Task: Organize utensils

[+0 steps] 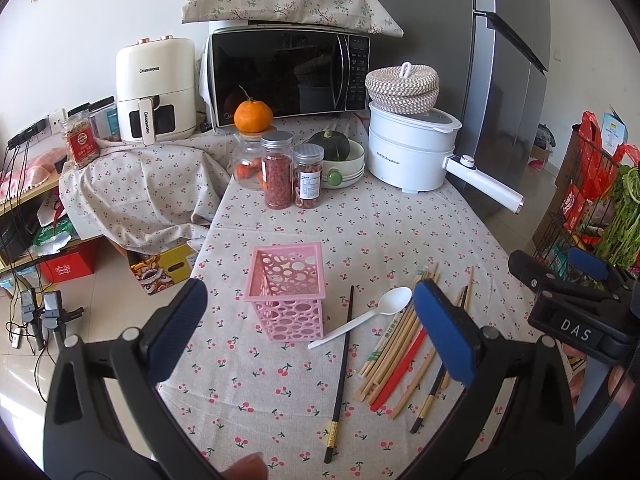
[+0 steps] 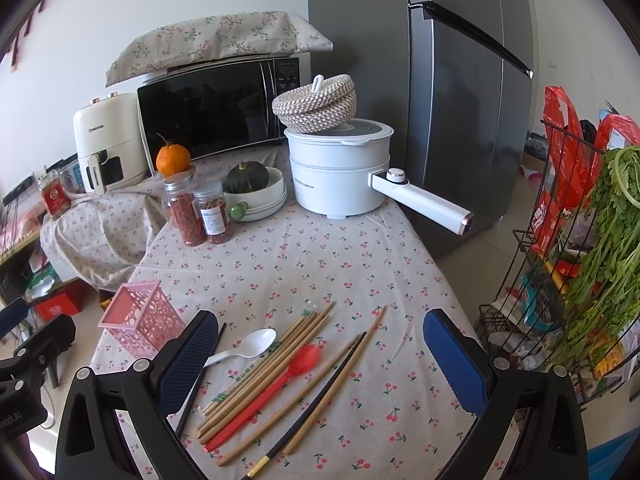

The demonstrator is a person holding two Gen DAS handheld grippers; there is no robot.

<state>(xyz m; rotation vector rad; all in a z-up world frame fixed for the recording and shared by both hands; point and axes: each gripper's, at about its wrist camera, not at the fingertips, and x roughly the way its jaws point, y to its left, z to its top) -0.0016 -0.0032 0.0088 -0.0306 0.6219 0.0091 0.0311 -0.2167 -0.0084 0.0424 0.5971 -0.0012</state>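
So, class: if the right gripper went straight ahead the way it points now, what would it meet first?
Probably the wooden chopsticks and red spoon lying on the tablecloth between the open right gripper fingers; depth is uncertain.

You have a matt cherry-print cloth [image 2: 320, 248] under everything. At twelve o'clock of it, the microwave [image 1: 288, 76] door looks like glossy dark glass, and the white pot [image 2: 340, 172] beside it is smooth plastic under a rough woven basket [image 2: 316, 98]. At nine o'clock your pink holder [image 1: 290, 292] is perforated matt plastic. Near six o'clock lie pale wooden chopsticks [image 2: 264, 368], a shiny red plastic spoon [image 2: 272, 388], a smooth white spoon [image 1: 364, 316], and glossy black chopsticks [image 1: 342, 372] with gilt bands.
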